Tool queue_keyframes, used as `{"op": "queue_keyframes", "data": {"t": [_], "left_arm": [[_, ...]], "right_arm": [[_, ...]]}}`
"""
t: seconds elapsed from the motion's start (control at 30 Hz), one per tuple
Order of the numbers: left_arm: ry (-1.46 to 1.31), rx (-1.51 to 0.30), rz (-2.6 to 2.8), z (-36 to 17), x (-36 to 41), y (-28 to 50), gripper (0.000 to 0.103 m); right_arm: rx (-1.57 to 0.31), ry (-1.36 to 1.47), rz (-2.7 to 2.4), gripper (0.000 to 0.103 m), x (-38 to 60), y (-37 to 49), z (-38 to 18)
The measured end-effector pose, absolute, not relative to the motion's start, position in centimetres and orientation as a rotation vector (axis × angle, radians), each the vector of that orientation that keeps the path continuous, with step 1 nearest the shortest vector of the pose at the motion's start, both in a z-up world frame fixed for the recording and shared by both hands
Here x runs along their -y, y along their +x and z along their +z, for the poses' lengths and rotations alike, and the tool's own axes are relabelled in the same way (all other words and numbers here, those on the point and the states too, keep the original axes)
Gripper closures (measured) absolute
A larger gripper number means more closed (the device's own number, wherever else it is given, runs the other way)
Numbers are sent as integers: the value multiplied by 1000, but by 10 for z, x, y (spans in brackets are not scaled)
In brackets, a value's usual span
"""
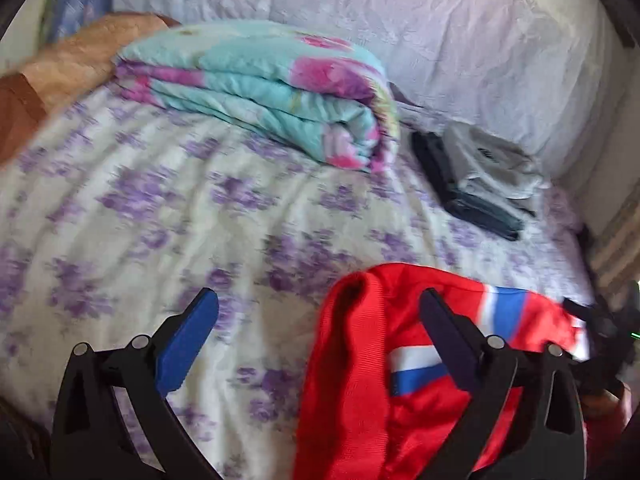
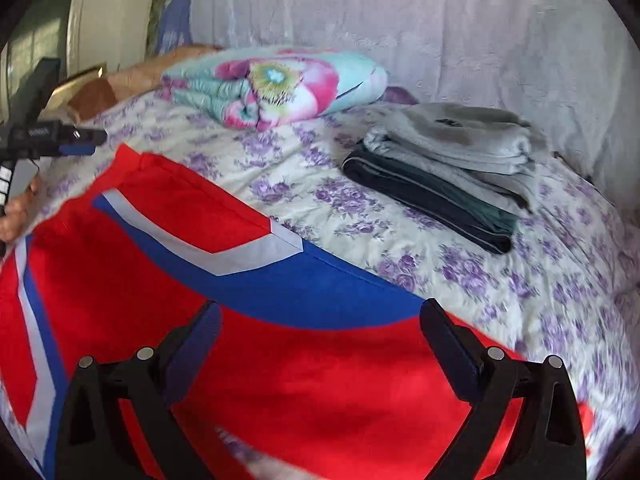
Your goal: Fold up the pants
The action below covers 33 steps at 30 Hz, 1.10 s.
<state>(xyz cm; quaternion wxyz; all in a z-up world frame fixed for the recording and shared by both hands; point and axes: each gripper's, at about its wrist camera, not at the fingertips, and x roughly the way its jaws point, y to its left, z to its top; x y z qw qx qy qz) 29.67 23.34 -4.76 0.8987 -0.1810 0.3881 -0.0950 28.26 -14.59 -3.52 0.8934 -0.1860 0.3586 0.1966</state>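
Red pants, blue-white striped, seemingly folded.

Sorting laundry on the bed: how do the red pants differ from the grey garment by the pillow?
The red pants lie spread out at the near end of the bed; the grey garment is folded small. The pants are bright red with blue and white stripes; the grey garment is plain. The pants lie straight on the sheet; the grey garment is stacked on a dark folded item. Both rest on the same bed.
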Motion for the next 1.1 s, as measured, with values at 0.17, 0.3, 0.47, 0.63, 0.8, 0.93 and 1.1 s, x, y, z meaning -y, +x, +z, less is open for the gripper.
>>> {"op": "queue_keyframes", "data": {"t": [0.17, 0.3, 0.47, 0.63, 0.8, 0.93, 1.1], "left_arm": [[-257, -818, -337, -46, -197, 300, 5], [-160, -864, -342, -58, -181, 307, 13], [-229, -896, -308, -68, -196, 318, 44], [-265, -889, -289, -71, -206, 324, 60], [-261, -859, -288, -67, -208, 323, 69], [-251, -826, -289, -60, -208, 319, 74], [-242, -788, -299, -51, -208, 312, 80]], "right_arm": [[-761, -500, 441, 3, 146, 323, -41], [-819, -565, 510, 4, 144, 344, -51], [-913, -599, 616, 25, 145, 361, -70], [-943, -524, 706, 49, 152, 369, -76], [-926, -551, 707, 91, 150, 355, -75], [-875, -610, 654, 97, 144, 334, -60], [-786, -617, 604, 97, 141, 286, -27]]}}
